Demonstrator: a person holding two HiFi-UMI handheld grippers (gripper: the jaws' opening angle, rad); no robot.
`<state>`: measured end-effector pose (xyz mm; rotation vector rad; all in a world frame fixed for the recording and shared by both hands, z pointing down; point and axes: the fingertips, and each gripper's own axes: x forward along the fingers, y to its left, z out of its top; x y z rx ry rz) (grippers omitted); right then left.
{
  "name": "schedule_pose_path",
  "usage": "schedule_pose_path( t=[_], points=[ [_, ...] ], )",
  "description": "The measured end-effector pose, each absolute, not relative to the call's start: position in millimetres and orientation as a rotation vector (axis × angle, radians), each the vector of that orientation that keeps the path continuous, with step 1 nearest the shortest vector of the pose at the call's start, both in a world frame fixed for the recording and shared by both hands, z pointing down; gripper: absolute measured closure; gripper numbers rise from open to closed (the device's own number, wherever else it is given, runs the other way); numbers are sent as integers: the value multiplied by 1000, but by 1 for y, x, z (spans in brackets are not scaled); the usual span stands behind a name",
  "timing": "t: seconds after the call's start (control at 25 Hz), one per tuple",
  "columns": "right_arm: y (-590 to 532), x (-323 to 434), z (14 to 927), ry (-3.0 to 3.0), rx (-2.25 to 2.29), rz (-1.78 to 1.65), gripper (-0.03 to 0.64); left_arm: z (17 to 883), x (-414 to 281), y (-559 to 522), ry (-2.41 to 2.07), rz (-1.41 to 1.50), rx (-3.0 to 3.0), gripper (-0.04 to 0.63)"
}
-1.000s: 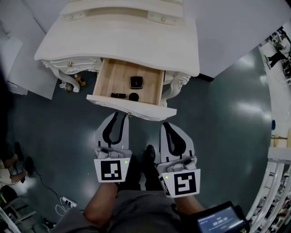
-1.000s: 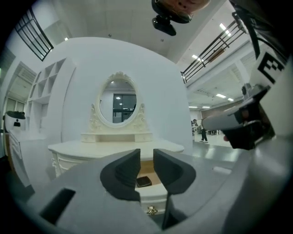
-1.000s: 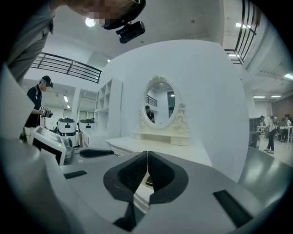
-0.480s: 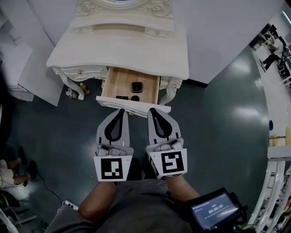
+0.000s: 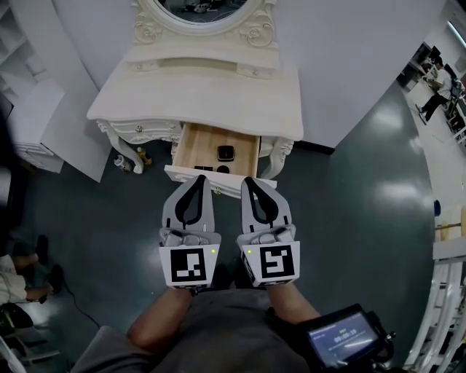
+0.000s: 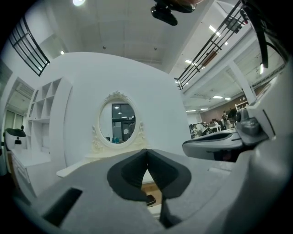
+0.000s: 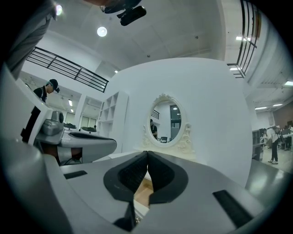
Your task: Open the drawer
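So in the head view the person's left gripper [image 5: 196,181] is on the left, and its own view shows the jaws [image 6: 146,155] pinched right together with nothing between them. Its tip is near the drawer front, but whether it's touching or just in front can't be told from above.

Straight ahead at 12 o'clock from both grippers is the drawer [image 5: 198,142], hanging out from under the top of the white dressing table [image 5: 204,95], right below the oval mirror [image 5: 207,9]. A good stretch of its wooden floor is showing. Inside are a square dark thing with a pale face [image 5: 226,153] and two small dark bits [image 5: 204,168] [image 5: 223,169] close to the front panel.

The right gripper [image 5: 247,181] sits just beside the left one at 3 o'clock. Its jaws [image 7: 147,157] are closed up too, and it's holding nothing.

By the look of it the opening part is basically done. With neither gripper holding anything, the next move is probably just backing both off. If more travel is wanted, one gripper would have to spread its jaws and grab the front panel's pull again.

As for which way it points, the drawer's open end faces roughly 6 o'clock, toward the person. It slides along the 12-to-6 line. The front panel's long side runs about 9 to 3, with the right end a touch lower.
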<state>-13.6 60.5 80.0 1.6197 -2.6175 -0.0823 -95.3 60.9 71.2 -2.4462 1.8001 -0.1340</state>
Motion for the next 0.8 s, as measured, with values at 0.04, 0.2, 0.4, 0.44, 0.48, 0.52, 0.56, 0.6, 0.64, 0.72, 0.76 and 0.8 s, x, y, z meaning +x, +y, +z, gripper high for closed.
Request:
schedule_pose_path(
  t=[0.04,0.2,0.4,0.44,0.48,0.52,0.56,0.6,0.64,0.72,0.76,0.8],
  points=[
    [60,-13,78,-2624,1627,-94,603,72,-94,61,1798,-135,-2447,580],
    [59,-12,75,-2628,1631,-117,603,69,-93,60,1801,-123,-2440,581],
    [58,-14,74,-2636,1628,-107,604,67,-90,60,1791,-126,-2439,580],
    [58,-15,74,-2638,1625,-112,604,67,-89,60,1792,-124,-2441,581],
    [59,-15,73,-2638,1622,-118,604,67,-89,60,1793,-124,-2441,580],
    [59,-15,73,-2638,1620,-123,604,67,-89,59,1795,-123,-2440,581],
    [59,-15,73,-2637,1620,-125,604,66,-90,59,1797,-122,-2439,581],
    [59,-15,73,-2638,1620,-126,604,66,-91,59,1799,-119,-2438,581],
    [59,-16,72,-2639,1619,-127,603,66,-91,59,1800,-118,-2435,580],
    [59,-17,72,-2640,1616,-128,604,66,-93,59,1798,-123,-2432,581],
    [59,-17,72,-2640,1613,-128,604,67,-93,59,1797,-126,-2432,580],
    [59,-18,72,-2640,1611,-127,604,68,-94,60,1796,-130,-2432,580]
  ],
)
